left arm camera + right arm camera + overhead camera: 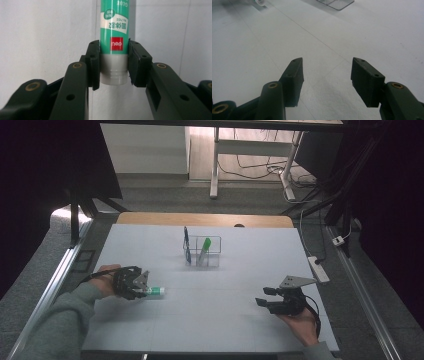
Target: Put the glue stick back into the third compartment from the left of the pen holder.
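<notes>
A green and white glue stick (156, 291) lies on the white table at the left. My left gripper (141, 290) is shut on its grey end; in the left gripper view both jaws press the glue stick (113, 42) from either side, with the gripper (113, 66) low over the table. At the table's right my right gripper (264, 298) stands open, and in the right gripper view nothing lies between the gripper's (327, 66) jaws. A clear holder (202, 252) at the table's middle back holds a green marker (204, 248) and a blue pen (186, 242).
The white table surface (210, 320) ends at a wooden edge (205, 219) at the back. A power strip (318, 268) lies off the right side. Desk legs and cables stand on the floor beyond. A corner of the clear holder (335, 3) shows far off.
</notes>
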`<state>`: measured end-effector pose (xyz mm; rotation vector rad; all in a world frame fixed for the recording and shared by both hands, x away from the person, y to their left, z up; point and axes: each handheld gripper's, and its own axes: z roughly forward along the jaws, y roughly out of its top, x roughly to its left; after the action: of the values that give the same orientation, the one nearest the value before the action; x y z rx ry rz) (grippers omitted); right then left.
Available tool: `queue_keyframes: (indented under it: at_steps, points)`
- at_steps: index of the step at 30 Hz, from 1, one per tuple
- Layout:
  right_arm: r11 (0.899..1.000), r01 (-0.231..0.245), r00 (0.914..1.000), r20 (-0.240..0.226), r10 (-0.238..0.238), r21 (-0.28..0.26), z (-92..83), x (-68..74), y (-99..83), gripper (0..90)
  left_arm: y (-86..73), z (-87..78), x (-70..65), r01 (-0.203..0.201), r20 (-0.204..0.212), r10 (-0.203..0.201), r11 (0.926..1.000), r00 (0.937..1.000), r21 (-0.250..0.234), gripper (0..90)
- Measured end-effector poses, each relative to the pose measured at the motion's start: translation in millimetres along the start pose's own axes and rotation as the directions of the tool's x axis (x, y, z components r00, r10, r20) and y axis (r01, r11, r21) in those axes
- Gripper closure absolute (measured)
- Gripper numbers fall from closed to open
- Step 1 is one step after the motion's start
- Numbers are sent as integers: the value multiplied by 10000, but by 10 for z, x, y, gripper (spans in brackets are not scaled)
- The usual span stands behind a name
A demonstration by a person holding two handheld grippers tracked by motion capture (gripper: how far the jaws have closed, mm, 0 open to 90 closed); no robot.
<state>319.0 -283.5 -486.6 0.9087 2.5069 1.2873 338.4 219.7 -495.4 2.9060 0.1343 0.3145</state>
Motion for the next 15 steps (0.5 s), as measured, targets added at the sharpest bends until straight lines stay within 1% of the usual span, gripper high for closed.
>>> queue_keyframes:
  at_steps: [1, 3, 4, 7, 9, 12, 13, 15]
  points:
    - [10000, 5, 10000, 0, -5, -2, 1, 0, 0, 438, 11, -8, -9, 72, -17, -72, 10000, 10000, -65, 644]
    - [10000, -4, 10000, -2, 4, 4, 3, 3, 1, 438, 27, -25, -23, 392, -47, -394, 9990, 9992, -230, 644]
    - [10000, 2, 10000, 0, -2, 7, 4, 4, 1, 438, 32, -32, -26, 482, -70, -484, 9984, 9988, -295, 644]
    - [10000, -3, 10000, 1, 3, 16, 2, 11, 4, 438, 32, -43, -40, 927, -180, -937, 9945, 9954, -495, 644]
    - [10000, 5, 10000, 20, -5, 18, 0, 12, 5, 438, 34, -50, -50, 1158, -231, -1171, 9918, 9928, -532, 644]
    - [10000, 4, 10000, 21, -4, 14, 0, 12, 6, 438, 49, -71, -65, 1504, -385, -1527, 9869, 9875, -581, 644]
    - [10000, -1, 10000, 21, 1, 13, 0, 12, 7, 438, 55, -76, -75, 1728, -389, -1760, 9821, 9836, -753, 644]
    - [10000, -7, 10000, 15, 7, 6, 2, 12, 7, 438, 69, -102, -83, 1929, -443, -1971, 9777, 9794, -835, 644]
